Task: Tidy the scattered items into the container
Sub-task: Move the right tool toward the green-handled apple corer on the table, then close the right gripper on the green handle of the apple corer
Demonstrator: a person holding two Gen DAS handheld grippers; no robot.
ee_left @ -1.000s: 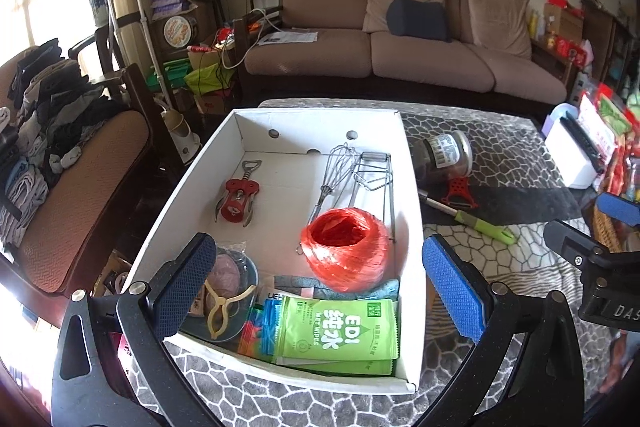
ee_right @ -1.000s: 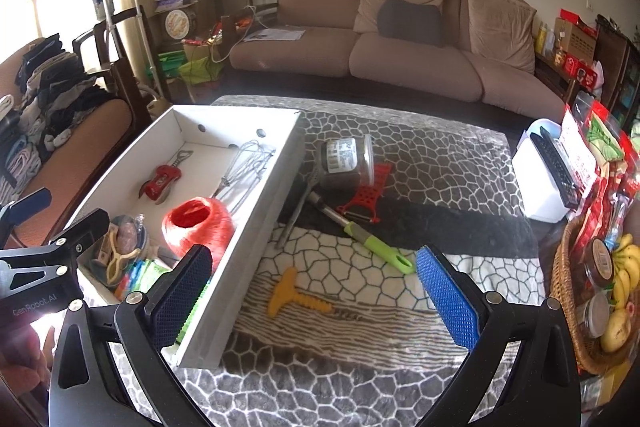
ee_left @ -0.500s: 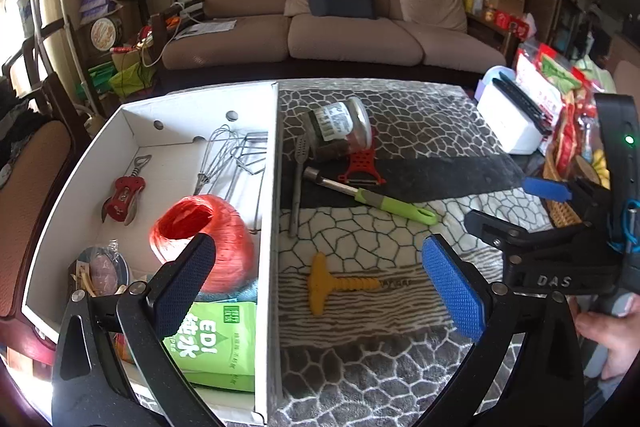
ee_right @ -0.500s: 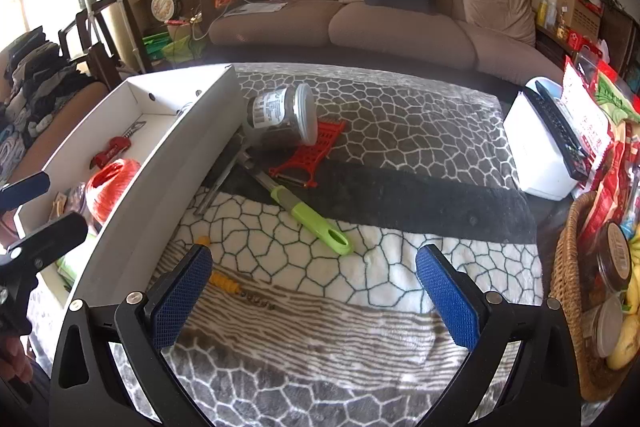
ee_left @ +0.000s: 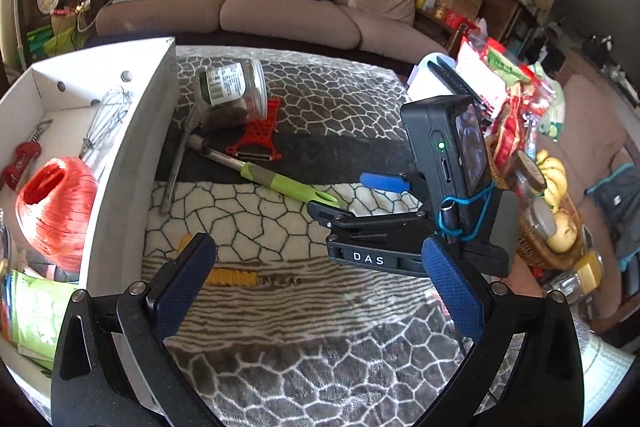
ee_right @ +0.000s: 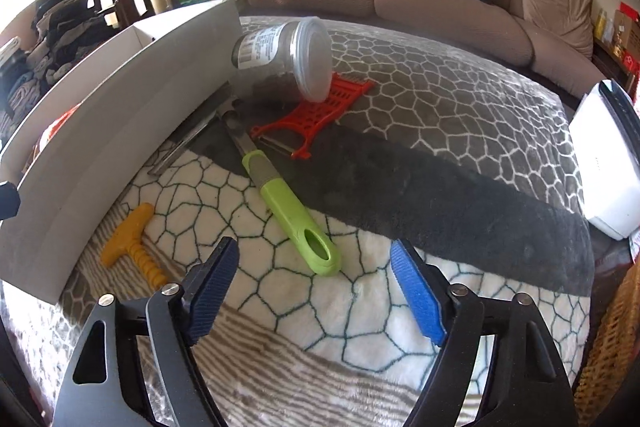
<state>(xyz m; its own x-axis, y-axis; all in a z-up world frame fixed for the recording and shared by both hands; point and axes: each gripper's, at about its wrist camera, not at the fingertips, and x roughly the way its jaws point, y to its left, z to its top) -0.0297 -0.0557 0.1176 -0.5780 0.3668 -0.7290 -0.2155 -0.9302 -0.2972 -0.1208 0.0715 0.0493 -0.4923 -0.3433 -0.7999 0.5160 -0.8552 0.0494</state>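
Here the right gripper [ee_right: 314,291] – jaws just narrowing, empty – hovers above the green-handled tool [ee_right: 294,213]; jar [ee_right: 286,57] beyond.

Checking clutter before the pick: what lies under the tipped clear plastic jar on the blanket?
The clear plastic jar rests on the red plastic peeler's handle and the green-handled tool's metal end. That tool's head is covered, so its type is unclear.

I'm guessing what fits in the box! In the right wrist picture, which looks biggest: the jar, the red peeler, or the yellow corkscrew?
1. Jar
2. Red peeler
3. Yellow corkscrew

The jar and peeler look close in size, so that order is unsure.
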